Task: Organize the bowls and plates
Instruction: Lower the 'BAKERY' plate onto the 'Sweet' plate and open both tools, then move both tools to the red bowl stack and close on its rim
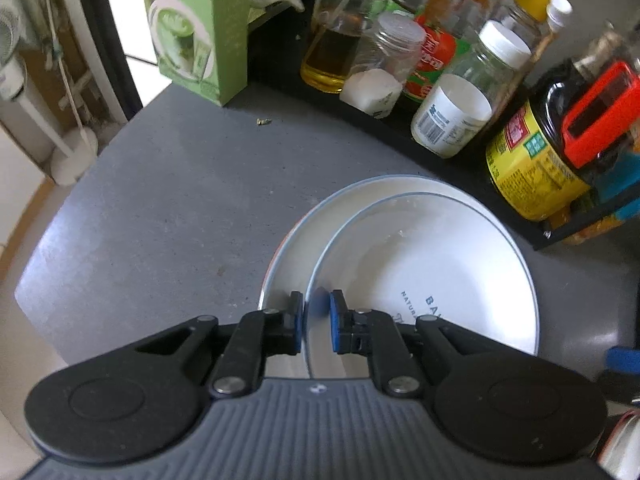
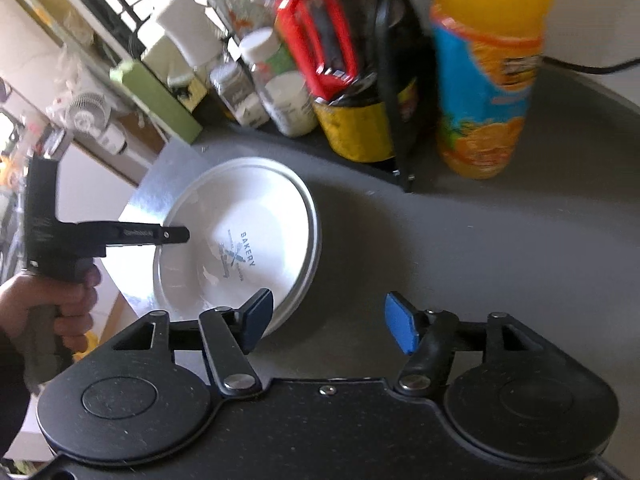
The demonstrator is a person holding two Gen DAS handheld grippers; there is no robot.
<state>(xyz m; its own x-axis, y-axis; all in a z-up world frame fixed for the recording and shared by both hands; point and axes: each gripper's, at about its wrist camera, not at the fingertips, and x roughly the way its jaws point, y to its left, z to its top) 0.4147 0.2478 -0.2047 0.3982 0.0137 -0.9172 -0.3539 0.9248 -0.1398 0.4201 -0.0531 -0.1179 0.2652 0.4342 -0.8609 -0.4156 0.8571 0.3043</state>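
Note:
A white bowl [image 1: 420, 264] with blue "BAKERY" print sits inside a wider white plate [image 1: 292, 252] on the grey counter. My left gripper [image 1: 316, 320] is shut on the bowl's near rim, one pad on each side of it. In the right wrist view the same bowl [image 2: 248, 240] and plate [image 2: 310, 248] lie ahead to the left, with the left gripper's finger [image 2: 160, 235] at the bowl's left rim. My right gripper [image 2: 328, 320] is open and empty above the counter, just right of the plate.
A black rack [image 1: 472, 168] along the back holds oil, jars and sauce bottles [image 1: 532, 160]. A green carton [image 1: 200, 32] stands at the back left. An orange juice bottle [image 2: 488, 80] stands on the counter at the right. The counter edge [image 1: 36, 264] drops off to the left.

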